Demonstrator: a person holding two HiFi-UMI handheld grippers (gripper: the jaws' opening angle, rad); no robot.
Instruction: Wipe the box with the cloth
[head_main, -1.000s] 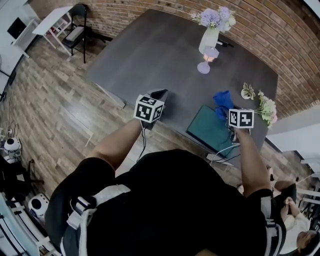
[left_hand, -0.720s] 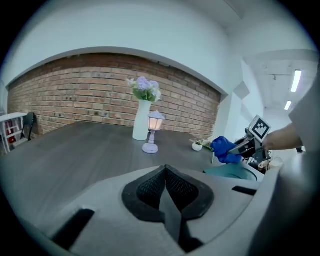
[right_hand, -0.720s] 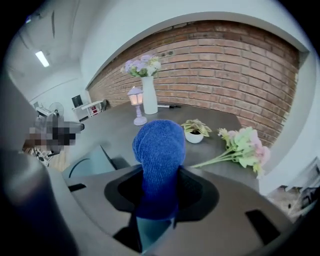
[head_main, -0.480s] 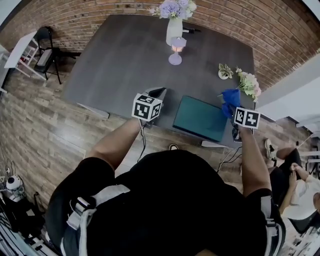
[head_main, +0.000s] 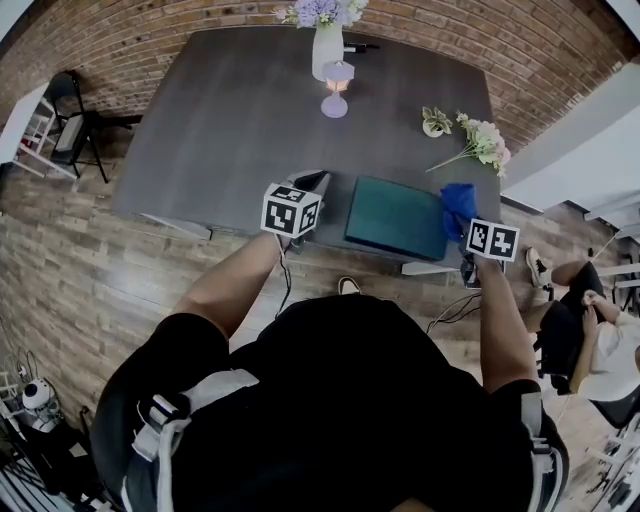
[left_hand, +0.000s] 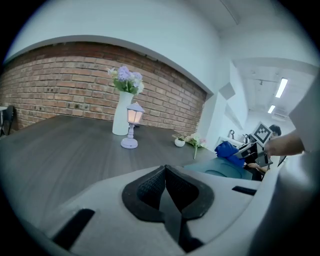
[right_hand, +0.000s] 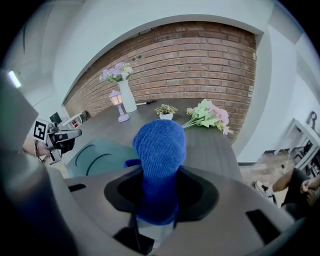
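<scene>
While the right hand-held gripper (right_hand: 160, 192) is clamped on a blue cloth (right_hand: 160, 150), the left hand-held gripper (left_hand: 165, 187) has its jaws pressed together with nothing between them; it sits at centre left of the head view, just beside the left end of the box (head_main: 397, 217). That teal box lies flat at the near edge of the dark counter (head_main: 230, 120), in the middle of the head view; the cloth hangs at the box's right end, and I cannot tell whether it touches the lid.

Judging by its look, the cloth is a soft, light, nappy rag; it bulges out of the jaws in a thick wad, so the hold at its gathered base seems sound, and the free bulge is the part to press on the lid. By its looks the box is stiff, low and smooth-topped, probably light; lying so close to the counter's edge it may slide under a sideways stroke; the closed left hand-held gripper could steady it at the left rim, since the lid offers no handle to pinch.

Farther back, in the upper part of the head view, stand a vase of purple flowers (head_main: 327, 45) and a small lamp (head_main: 335, 90); a small potted plant (head_main: 432, 122) and a loose flower spray (head_main: 482, 142) lie at upper right, well apart from the box.
</scene>
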